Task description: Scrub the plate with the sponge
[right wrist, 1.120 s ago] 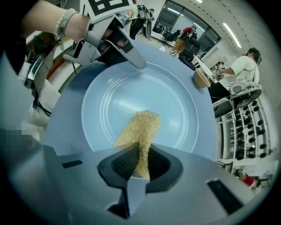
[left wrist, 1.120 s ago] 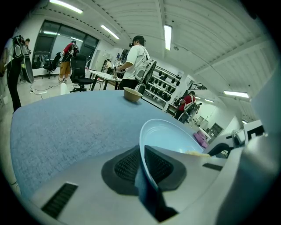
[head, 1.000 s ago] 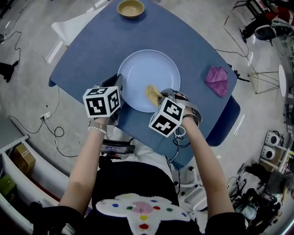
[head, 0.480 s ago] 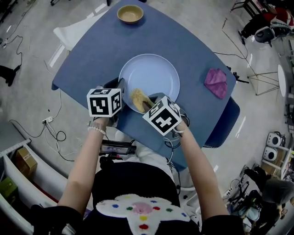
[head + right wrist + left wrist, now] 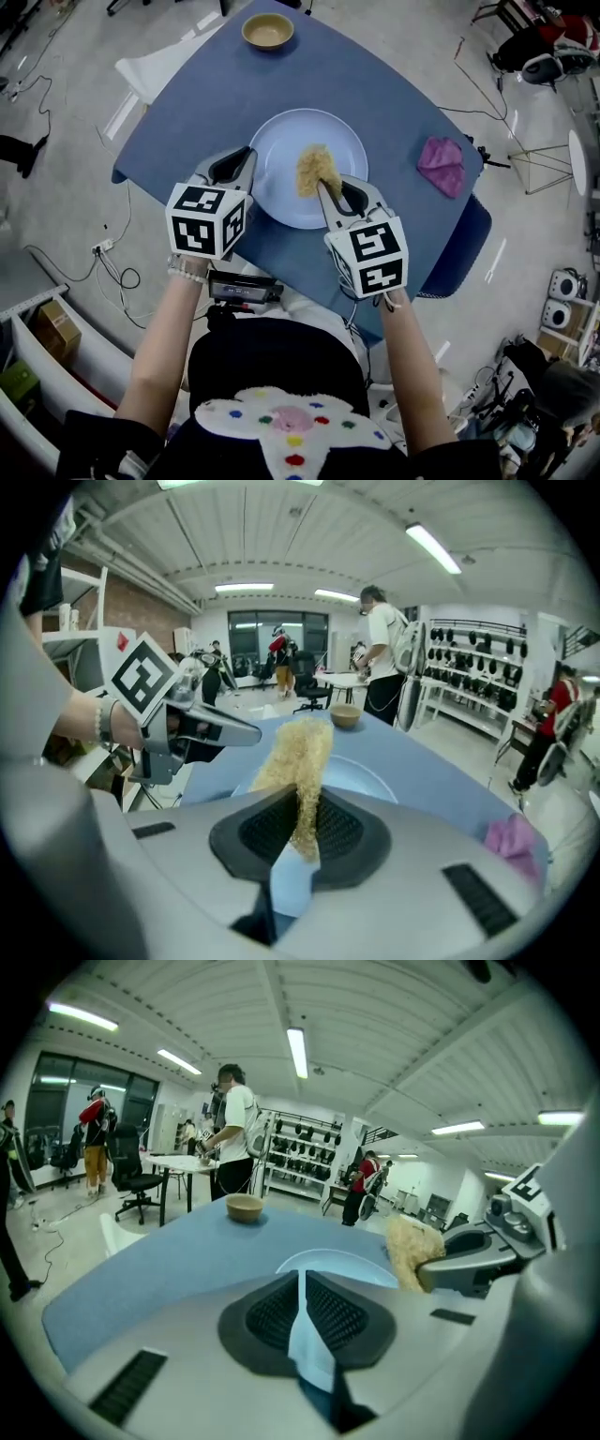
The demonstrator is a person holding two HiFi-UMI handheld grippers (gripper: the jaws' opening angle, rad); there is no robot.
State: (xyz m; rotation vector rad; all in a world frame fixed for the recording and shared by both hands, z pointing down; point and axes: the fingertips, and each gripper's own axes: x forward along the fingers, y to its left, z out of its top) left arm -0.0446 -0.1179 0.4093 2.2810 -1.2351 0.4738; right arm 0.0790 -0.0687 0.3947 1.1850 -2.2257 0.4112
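A pale blue plate [image 5: 286, 141] lies in the middle of the blue table [image 5: 394, 94]. My right gripper [image 5: 324, 187] is shut on a tan, fibrous sponge [image 5: 315, 168], which rests on the plate's centre. In the right gripper view the sponge [image 5: 298, 752] sticks up from between the pads. My left gripper [image 5: 247, 153] reaches the plate's left rim. Its jaws are closing and stand almost together [image 5: 300, 1279]. The plate [image 5: 342, 1265] begins right at their tips, and I cannot tell whether they pinch the rim.
A small tan bowl [image 5: 267, 31] stands at the table's far edge. A purple cloth [image 5: 442, 166] lies to the right of the plate. A white chair [image 5: 150, 64] stands at the table's far left corner. Cables and gear lie on the floor around.
The right gripper has swept the sponge from the plate's near-left part to its middle and swung its cube to the right. The left gripper stays at the plate's left rim.
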